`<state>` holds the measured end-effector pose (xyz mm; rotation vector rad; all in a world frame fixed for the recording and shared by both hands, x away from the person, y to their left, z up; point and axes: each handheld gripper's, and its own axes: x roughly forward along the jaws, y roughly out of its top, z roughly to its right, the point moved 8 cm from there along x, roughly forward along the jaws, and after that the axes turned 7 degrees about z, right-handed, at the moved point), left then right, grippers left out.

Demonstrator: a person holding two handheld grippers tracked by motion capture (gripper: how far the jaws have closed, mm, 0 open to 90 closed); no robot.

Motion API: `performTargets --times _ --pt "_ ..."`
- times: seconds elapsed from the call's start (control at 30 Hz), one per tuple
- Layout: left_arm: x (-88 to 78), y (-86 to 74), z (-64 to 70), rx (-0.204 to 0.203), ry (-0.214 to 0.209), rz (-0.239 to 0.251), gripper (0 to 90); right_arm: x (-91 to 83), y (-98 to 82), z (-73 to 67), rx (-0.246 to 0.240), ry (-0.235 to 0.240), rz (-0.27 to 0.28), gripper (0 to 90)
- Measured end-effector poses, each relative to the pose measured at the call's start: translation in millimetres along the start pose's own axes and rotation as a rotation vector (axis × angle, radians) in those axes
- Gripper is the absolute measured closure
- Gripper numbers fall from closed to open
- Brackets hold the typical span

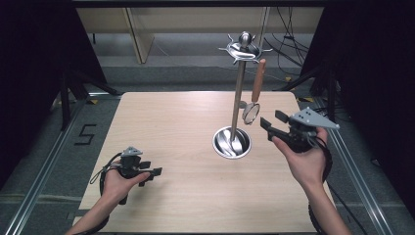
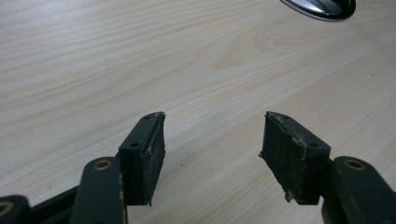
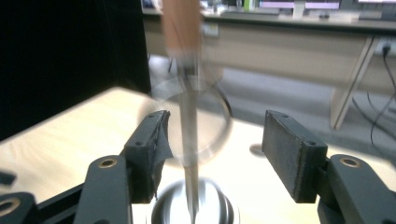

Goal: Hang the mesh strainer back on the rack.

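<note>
A metal utensil stand (image 1: 239, 93) rises from a round steel base (image 1: 232, 142) at the table's right of centre. From a hook at its top hangs a small strainer (image 1: 254, 95) with a wooden handle, its ring head low beside the pole. My right gripper (image 1: 270, 120) is held just right of the strainer, open and empty. In the right gripper view the blurred strainer (image 3: 196, 121) and the stand's pole (image 3: 189, 158) show beyond the open right gripper (image 3: 212, 140). My left gripper (image 1: 152, 175) rests open near the front left; the left gripper (image 2: 212, 144) has only bare wood between its pads.
The wooden table (image 1: 176, 122) has free room across its left and front. The stand's base (image 2: 322, 7) edges into the top right of the left gripper view. Dark frames and cables stand around the table; a metal rail (image 1: 362, 171) runs along the right.
</note>
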<state>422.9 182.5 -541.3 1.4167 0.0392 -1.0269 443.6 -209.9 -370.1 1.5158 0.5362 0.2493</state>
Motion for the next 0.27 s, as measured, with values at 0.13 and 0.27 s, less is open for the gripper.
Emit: performTargets --times 0.13,0.27 --pt "0.8 0.1 1.3 -0.003 -0.004 0.004 38.3 -7.7 -52.9 8.3 0.029 -0.015 -0.073 42.5" --pt "1.5 1.0 2.2 0.001 -0.007 0.002 38.3 -17.0 -105.1 12.5 0.070 -0.011 -0.233 47.7"
